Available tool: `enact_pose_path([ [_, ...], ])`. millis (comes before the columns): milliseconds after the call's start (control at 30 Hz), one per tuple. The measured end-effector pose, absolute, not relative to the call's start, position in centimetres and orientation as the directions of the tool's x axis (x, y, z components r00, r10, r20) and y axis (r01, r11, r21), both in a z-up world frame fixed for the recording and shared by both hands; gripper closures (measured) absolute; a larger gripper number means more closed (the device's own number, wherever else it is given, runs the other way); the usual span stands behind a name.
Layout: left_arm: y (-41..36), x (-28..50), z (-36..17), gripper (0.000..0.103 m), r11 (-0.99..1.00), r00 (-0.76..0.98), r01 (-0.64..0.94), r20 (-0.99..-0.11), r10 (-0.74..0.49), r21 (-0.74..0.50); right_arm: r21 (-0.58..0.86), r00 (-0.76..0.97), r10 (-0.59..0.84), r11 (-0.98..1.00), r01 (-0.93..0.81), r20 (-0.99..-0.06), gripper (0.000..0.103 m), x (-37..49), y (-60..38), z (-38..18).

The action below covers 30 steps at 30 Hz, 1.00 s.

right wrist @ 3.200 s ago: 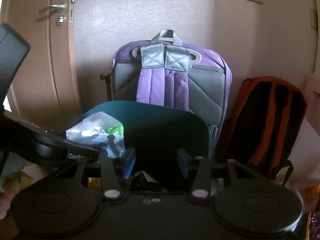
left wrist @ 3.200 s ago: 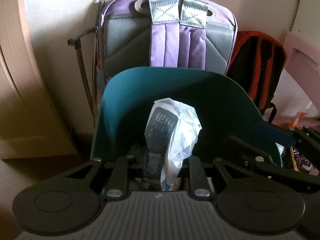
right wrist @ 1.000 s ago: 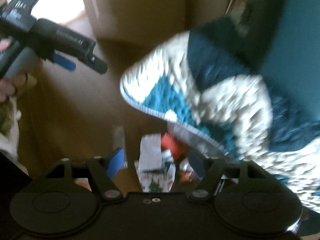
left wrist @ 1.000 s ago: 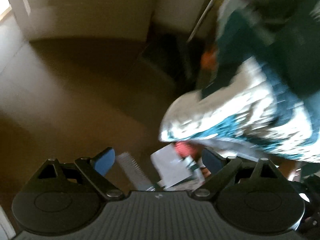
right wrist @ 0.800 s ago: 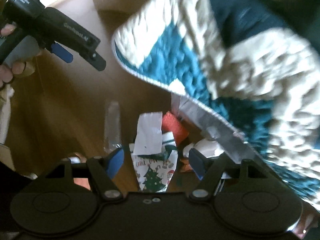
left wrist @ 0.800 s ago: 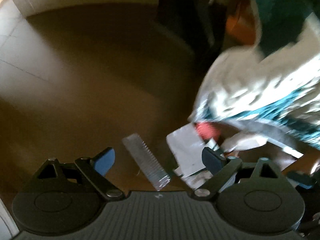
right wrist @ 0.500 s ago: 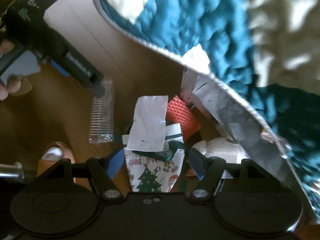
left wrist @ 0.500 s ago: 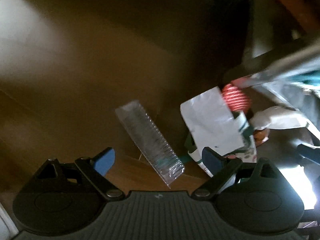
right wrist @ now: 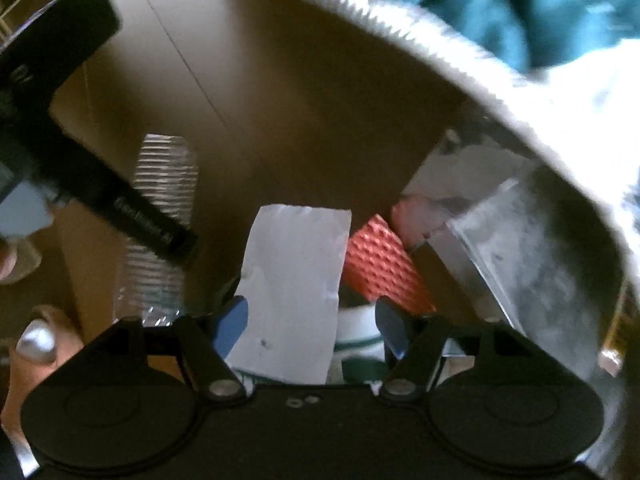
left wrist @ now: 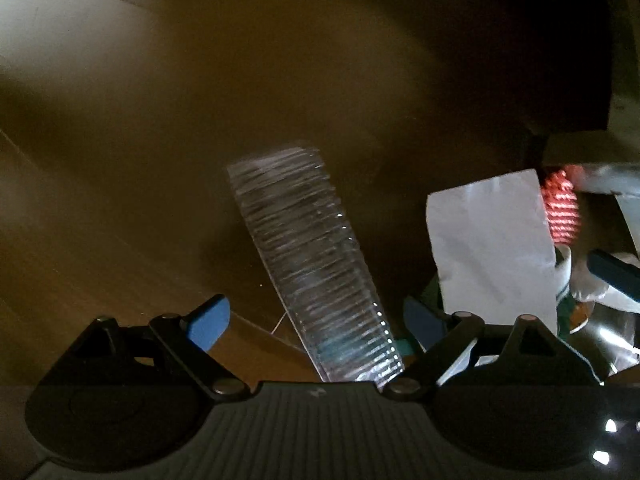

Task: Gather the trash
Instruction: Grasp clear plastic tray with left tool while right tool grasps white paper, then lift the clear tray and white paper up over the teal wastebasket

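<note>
The left claw [left wrist: 316,316] points down at the wooden floor [left wrist: 160,120] with its blue fingers spread wide; a clear ribbed plastic tray [left wrist: 308,264] lies slantwise on the floor between them, nearer the right-hand finger, and neither pad presses on it; just to its right lies a white slip of paper [left wrist: 492,240] with a red ribbed wrapper [left wrist: 562,208] beyond; the right claw [right wrist: 310,326] also points down, its jaws wide and easing inward, with the white slip of paper [right wrist: 296,280] between the fingers and not gripped; under the slip shows a white and green wrapper [right wrist: 356,344]; the red wrapper [right wrist: 380,268] lies just beside the right-hand finger, a silver foil bag [right wrist: 540,264] further right under the edge of a teal and white blanket [right wrist: 560,40].
</note>
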<state>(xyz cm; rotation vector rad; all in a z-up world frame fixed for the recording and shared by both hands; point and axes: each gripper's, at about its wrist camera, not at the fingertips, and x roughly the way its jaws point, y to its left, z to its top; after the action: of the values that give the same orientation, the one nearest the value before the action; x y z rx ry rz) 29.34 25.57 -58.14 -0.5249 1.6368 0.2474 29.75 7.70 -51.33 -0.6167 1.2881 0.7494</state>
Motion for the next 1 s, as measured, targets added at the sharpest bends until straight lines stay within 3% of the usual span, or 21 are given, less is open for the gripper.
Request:
enact_pose_path([
  [133, 25.9, 28.8, -58.8, 0.009, 0.855, -0.039, -0.496, -0.979, -0.198, -0.153, 0.001, 0.101, 0.127, 0.627, -0.779, -0.987, 0.035, 30.3, 8.5, -52.8],
  [267, 25.8, 28.5, -59.0, 0.028, 0.852, -0.046, -0.503, -0.980, -0.192, -0.143, -0.002, 0.091, 0.108, 0.632, -0.775, -0.990, 0.035, 30.6, 9.0, -53.7],
  [433, 25.1, 28.4, -59.0, 0.037, 0.861, -0.050, -0.490, -0.982, -0.184, -0.136, 0.000, 0.082, 0.100, 0.633, -0.774, -0.992, 0.036, 30.7, 9.3, -54.0],
  [500, 25.1, 28.5, -58.8, 0.048, 0.864, -0.047, -0.487, -0.984, -0.170, -0.126, -0.013, 0.092, 0.094, 0.628, -0.778, -0.991, 0.038, 30.5, 9.4, -54.0],
  [600, 25.2, 28.5, -58.5, 0.057, 0.869, -0.043, -0.482, -0.987, -0.157, -0.117, -0.069, 0.125, 0.049, 0.611, -0.789, -0.991, 0.095, 30.2, 9.6, -54.5],
  [667, 25.2, 28.4, -58.3, 0.057, 0.867, -0.037, -0.483, -0.987, -0.158, -0.121, -0.072, 0.122, 0.041, 0.612, -0.788, -0.992, 0.091, 30.2, 9.6, -54.7],
  [767, 25.0, 28.1, -58.0, 0.058, 0.870, -0.024, -0.476, -0.987, -0.157, -0.127, -0.064, 0.125, 0.061, 0.601, -0.796, -0.990, 0.102, 30.1, 9.4, -54.1],
  [1000, 26.2, 27.5, -56.6, 0.058, 0.868, 0.005, -0.474, -0.986, -0.165, -0.147, 0.011, 0.125, 0.176, 0.619, -0.786, -0.976, 0.103, 29.7, 8.1, -50.0],
])
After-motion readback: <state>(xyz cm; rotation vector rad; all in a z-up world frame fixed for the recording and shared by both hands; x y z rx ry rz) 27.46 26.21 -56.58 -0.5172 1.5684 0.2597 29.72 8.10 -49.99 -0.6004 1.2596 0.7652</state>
